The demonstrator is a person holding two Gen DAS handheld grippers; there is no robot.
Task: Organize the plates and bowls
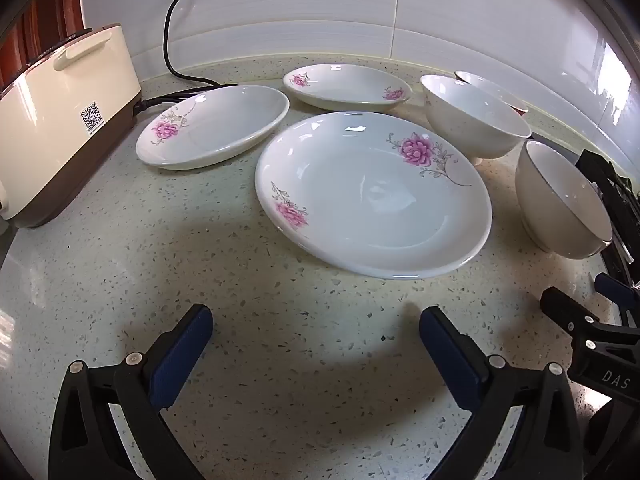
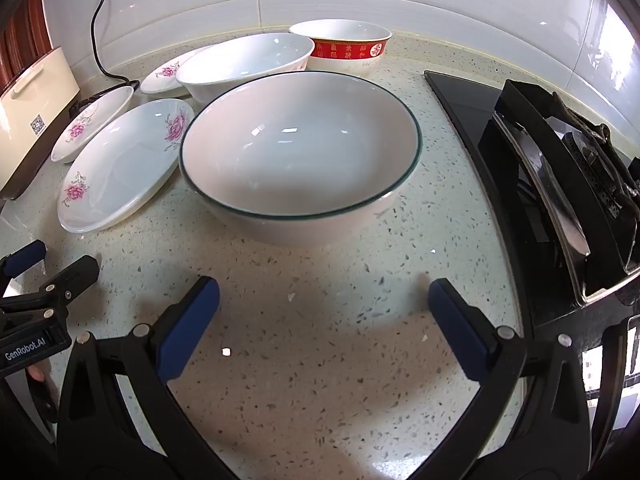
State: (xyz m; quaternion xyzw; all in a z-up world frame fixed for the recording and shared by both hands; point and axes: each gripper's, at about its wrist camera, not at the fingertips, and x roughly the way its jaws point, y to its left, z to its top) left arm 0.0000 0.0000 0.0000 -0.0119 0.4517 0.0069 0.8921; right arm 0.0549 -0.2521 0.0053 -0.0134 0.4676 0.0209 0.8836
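My left fingers (image 1: 316,344) and right fingers (image 2: 324,312) gape wide, holding nothing, over the table (image 2: 320,380). Ahead of the right pair sits the green-rimmed bowl (image 2: 300,152); flowered plates (image 2: 120,164) lie left of it (red-banded bowl (image 2: 344,46) behind, characters unreadable). Left tool reads "GenRobot.AI".

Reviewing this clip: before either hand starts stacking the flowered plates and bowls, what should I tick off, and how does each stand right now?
1. Left tongs open, nothing between them: ok.
2. Right tongs open, nothing between them: ok.
3. Large white plate with pink flowers lies flat and empty ahead of the left tongs: ok.
4. Green-rimmed white bowl upright and empty ahead of the right tongs: ok.
5. Speckled stone counter bare between tongs and dishes: ok.
6. Whether the green-rimmed white bowl touches the large plate beside it: cannot tell.
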